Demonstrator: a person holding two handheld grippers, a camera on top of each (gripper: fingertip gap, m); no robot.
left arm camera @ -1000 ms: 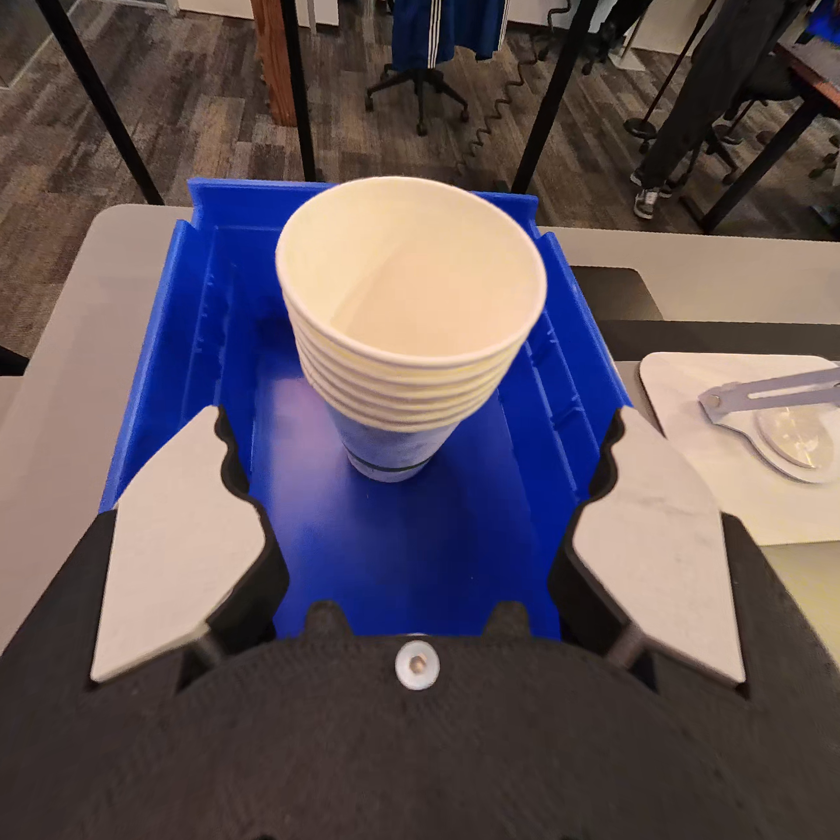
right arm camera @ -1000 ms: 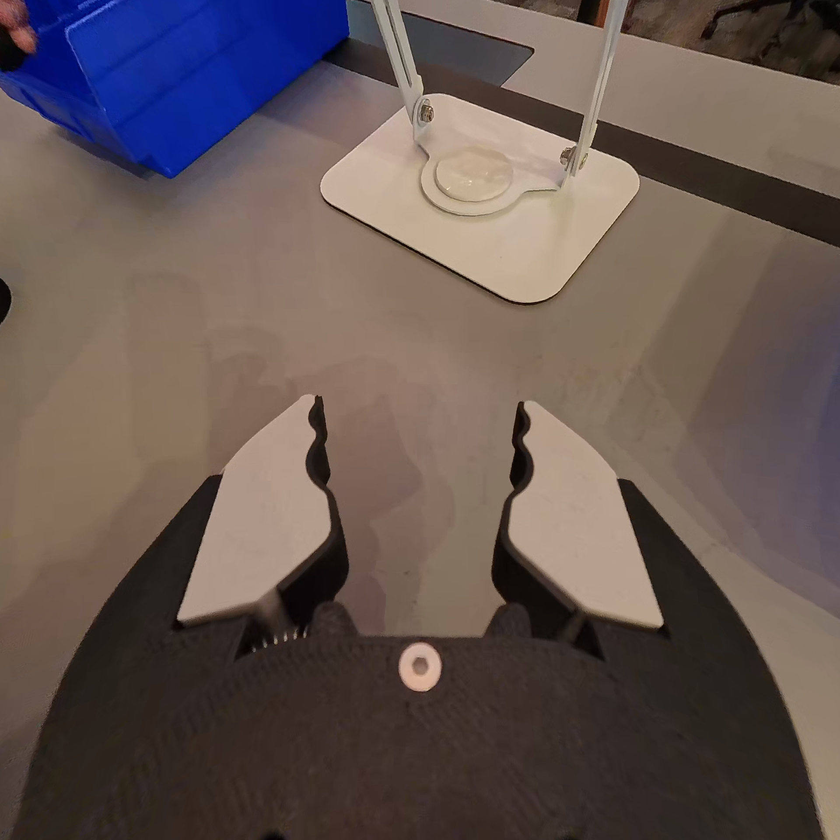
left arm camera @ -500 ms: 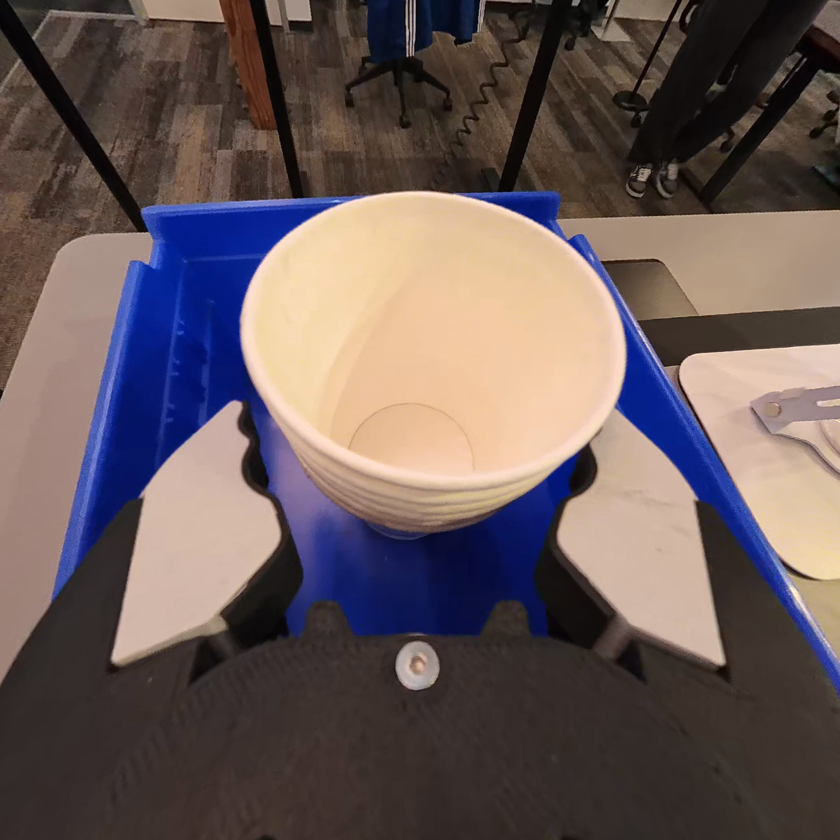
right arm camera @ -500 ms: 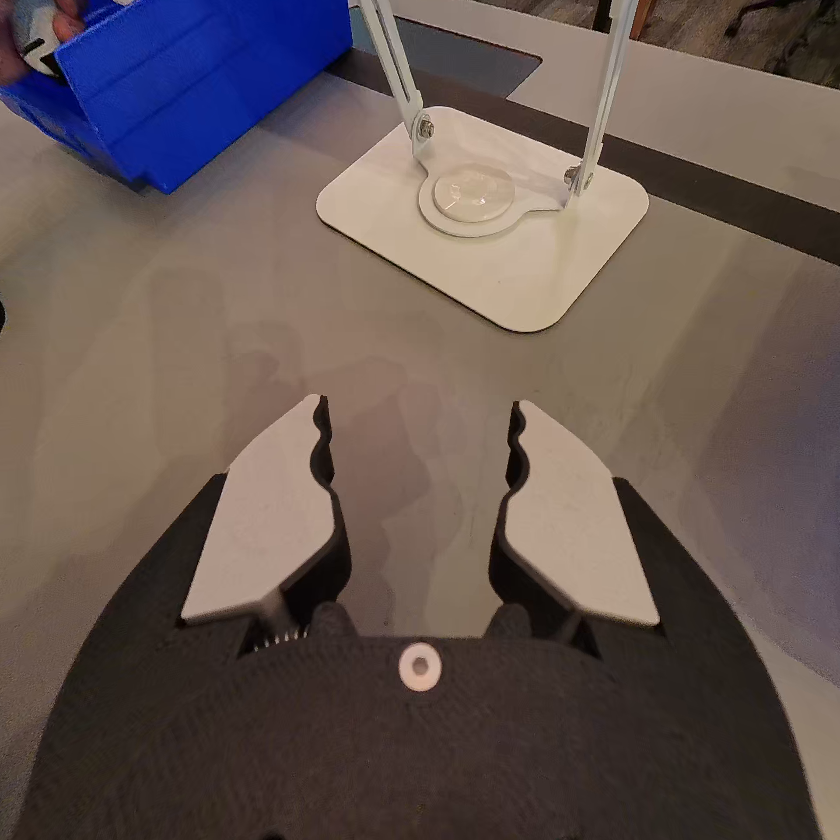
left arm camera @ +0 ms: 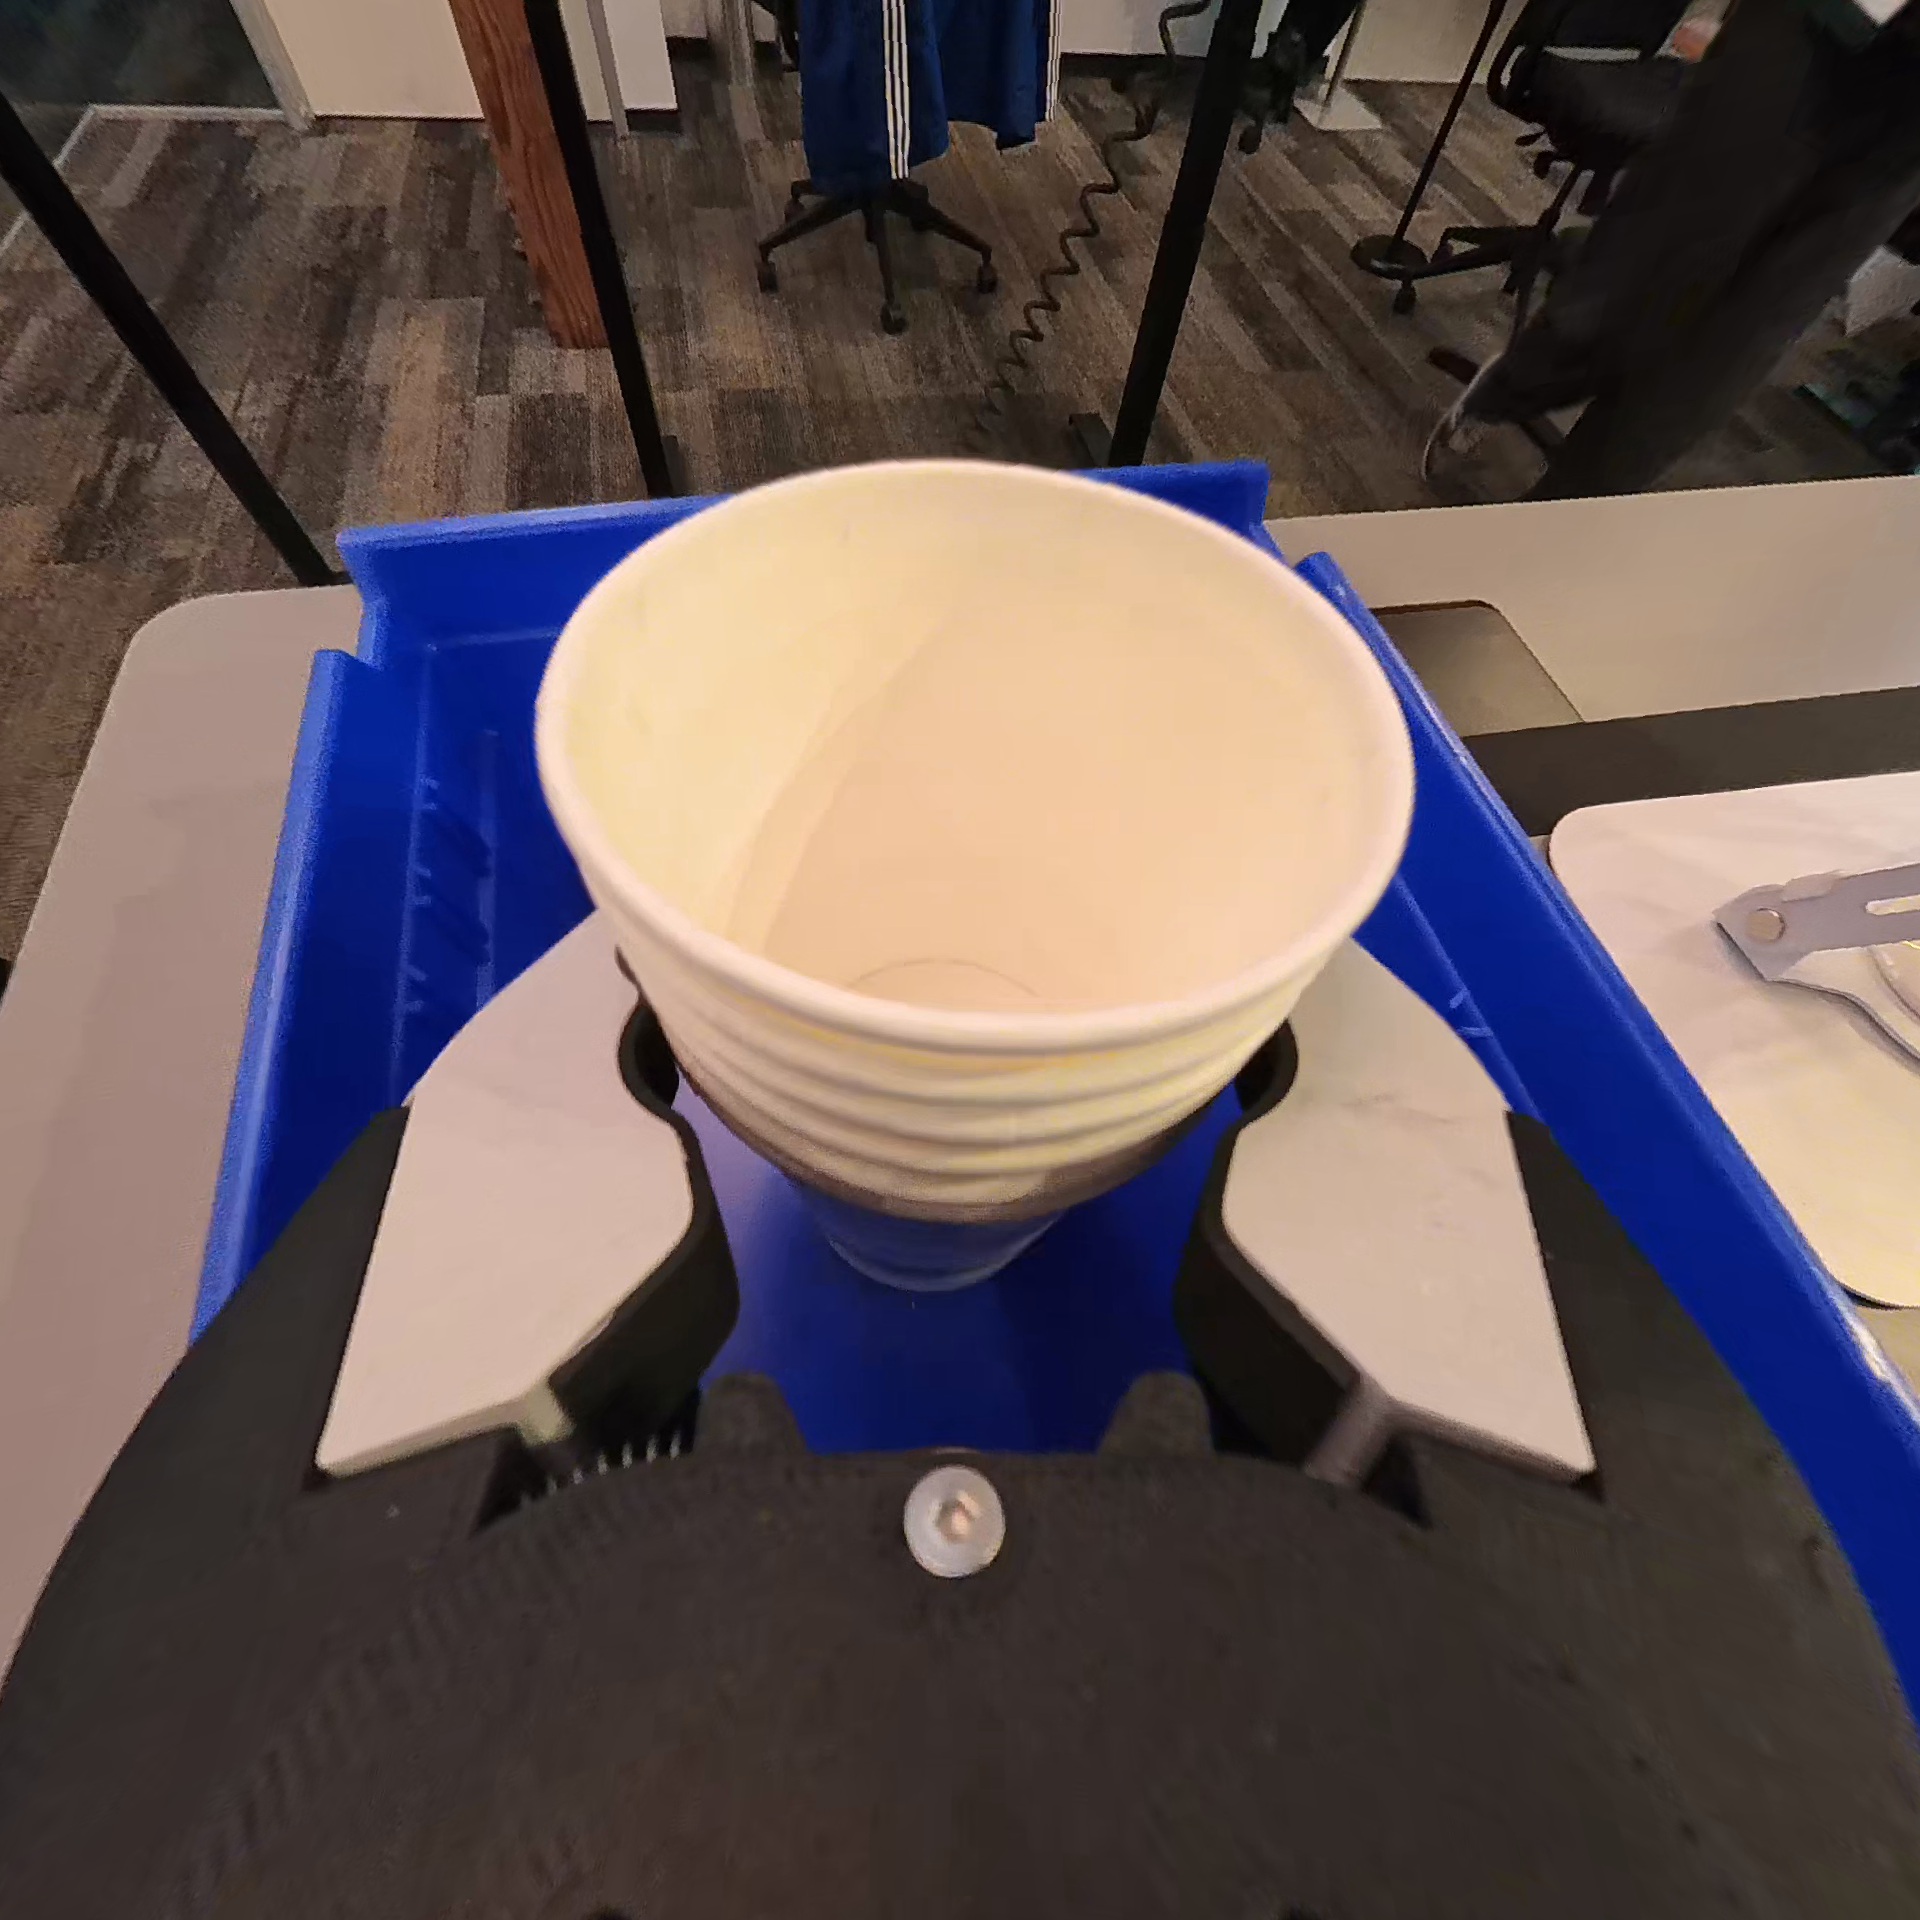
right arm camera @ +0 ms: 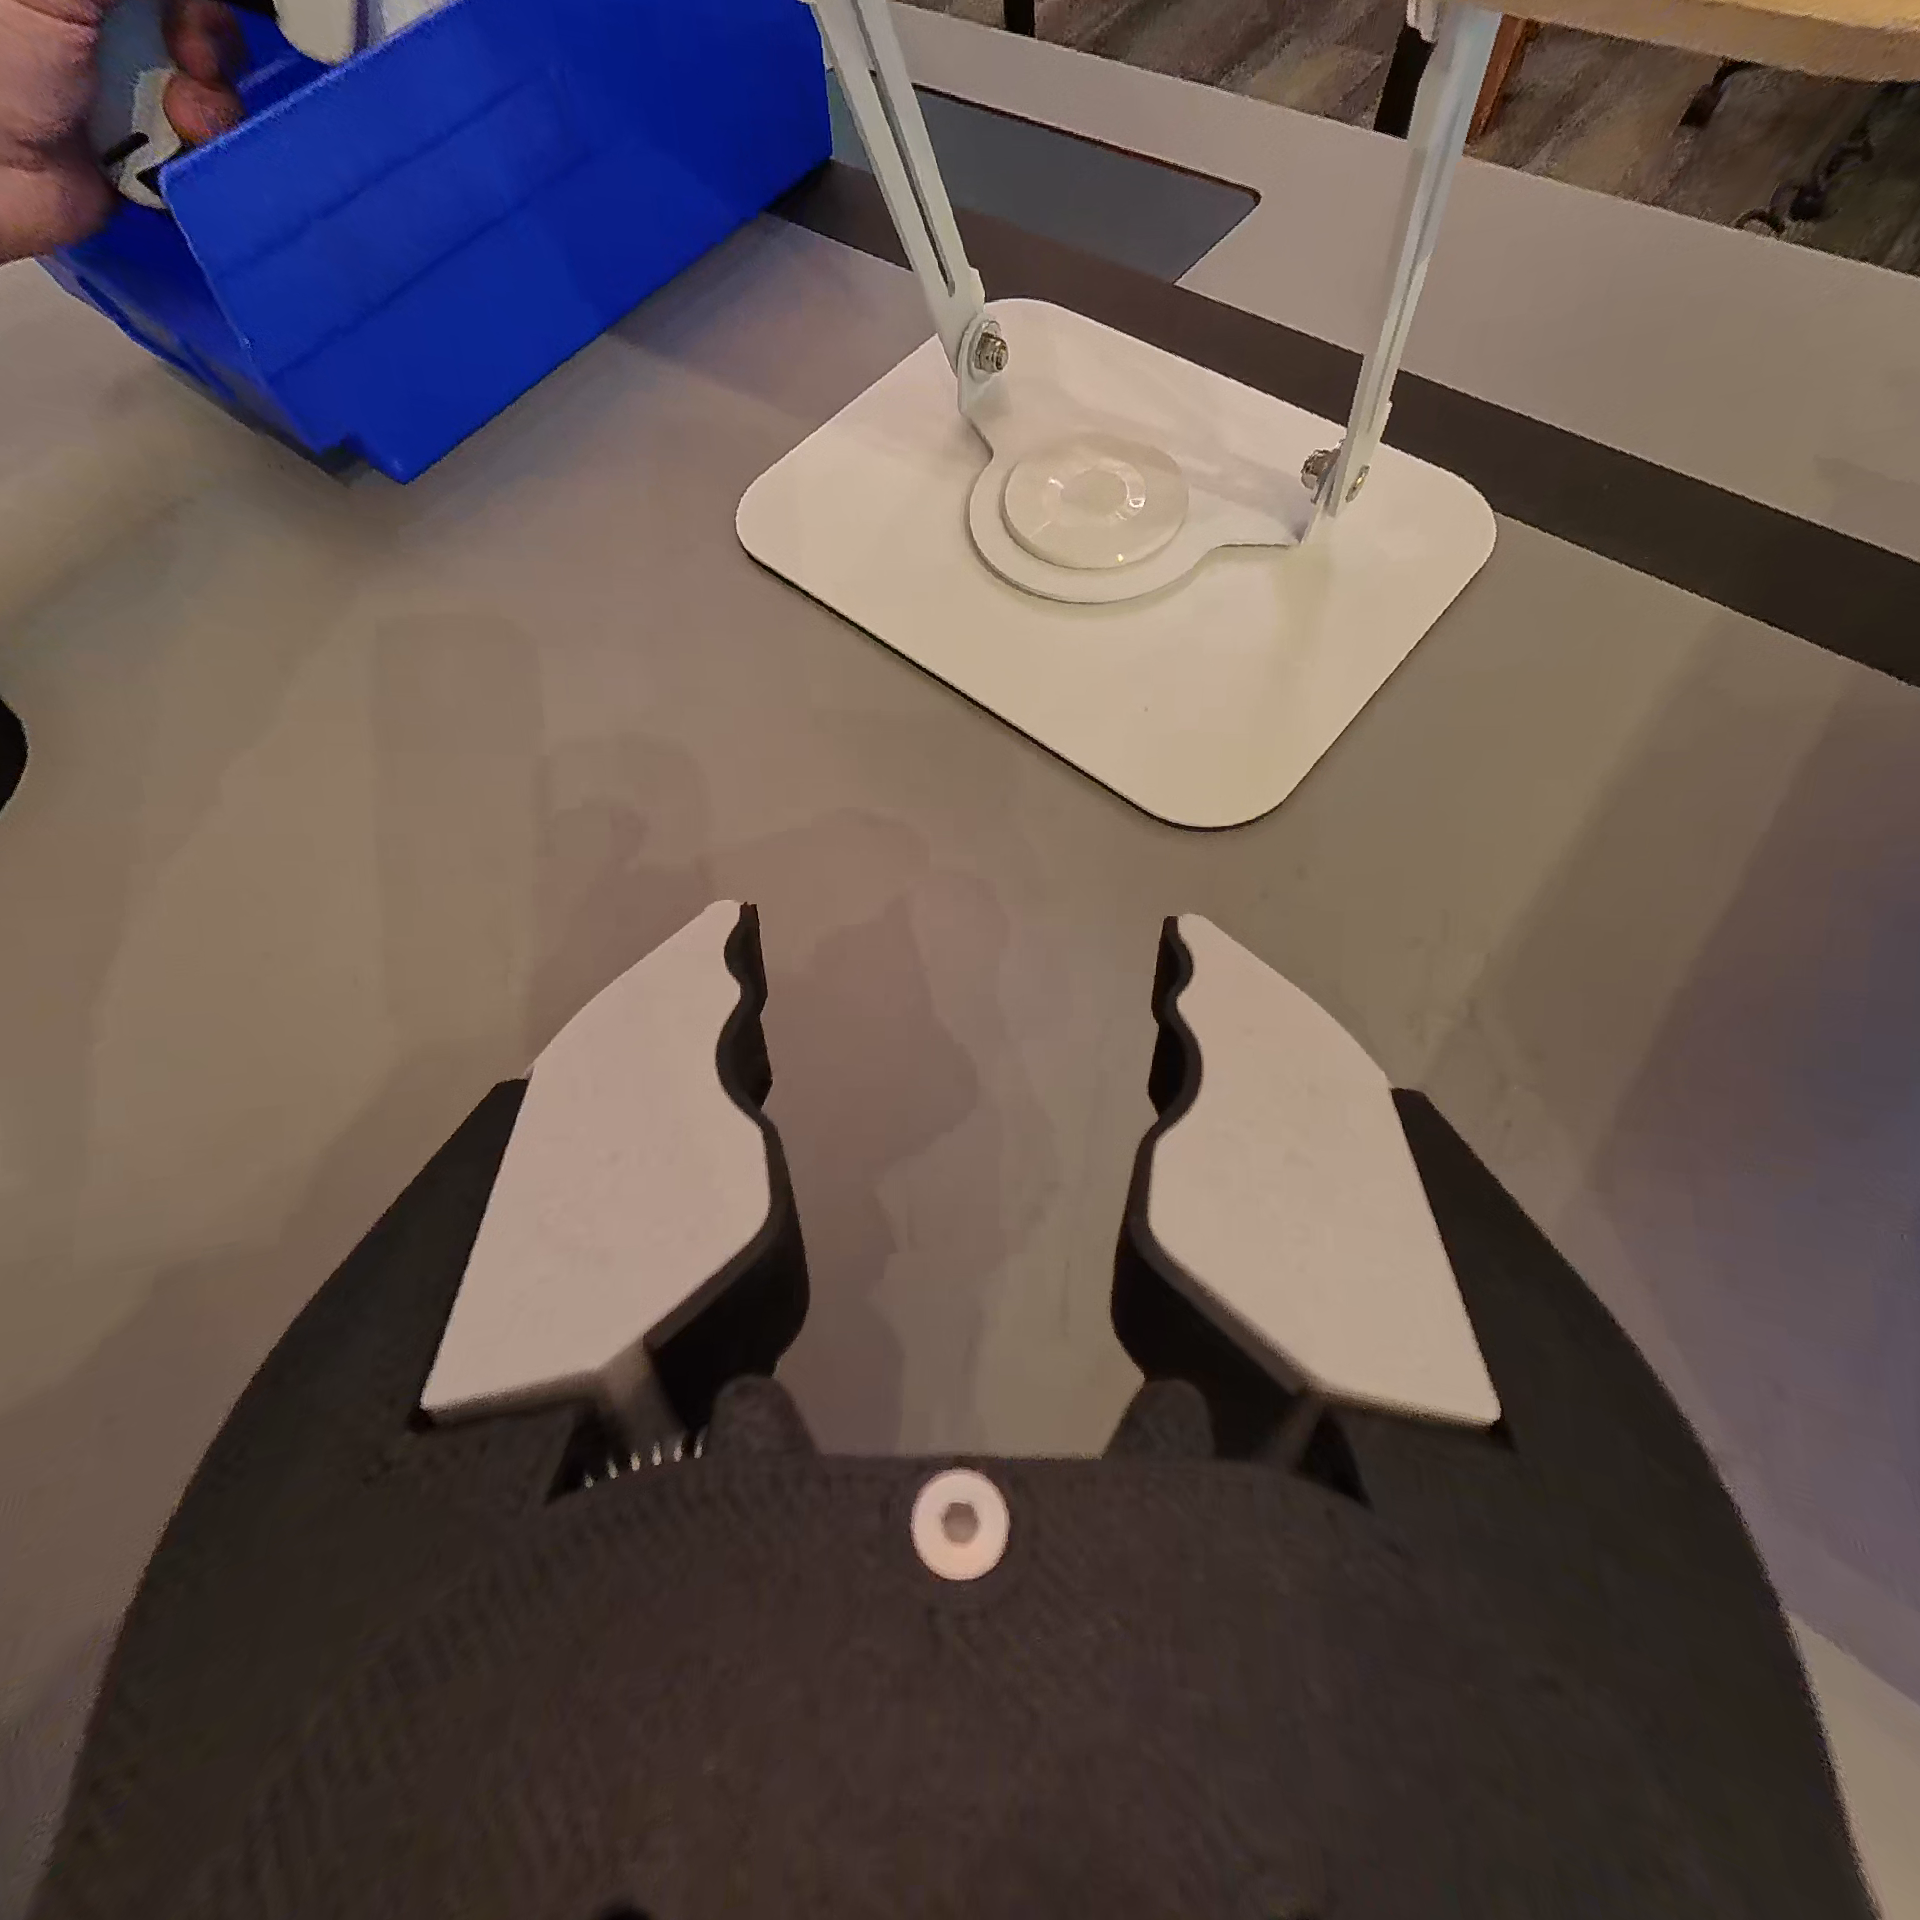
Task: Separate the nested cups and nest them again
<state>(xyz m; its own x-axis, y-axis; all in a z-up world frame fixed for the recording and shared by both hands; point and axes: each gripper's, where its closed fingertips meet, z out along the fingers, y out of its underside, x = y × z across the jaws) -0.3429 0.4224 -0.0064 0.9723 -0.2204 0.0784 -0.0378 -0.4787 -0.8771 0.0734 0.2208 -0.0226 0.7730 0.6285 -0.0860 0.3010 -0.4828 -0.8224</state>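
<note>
Nested cups [left arm camera: 977, 831] stand in the blue bin [left arm camera: 343, 935], between the left tongs [left arm camera: 961, 1049], contact unclear. Right tongs [right arm camera: 961, 925] gape, bare, above the table [right arm camera: 312, 831].

**No legible writing**

Showing no readable text, brand, number or sign in either view. Bearing no print that can be made out: the stack of paper cups [left arm camera: 977, 852], the blue bin [left arm camera: 343, 935], the white stand base [right arm camera: 1122, 623] and the grey table [right arm camera: 416, 779].
</note>
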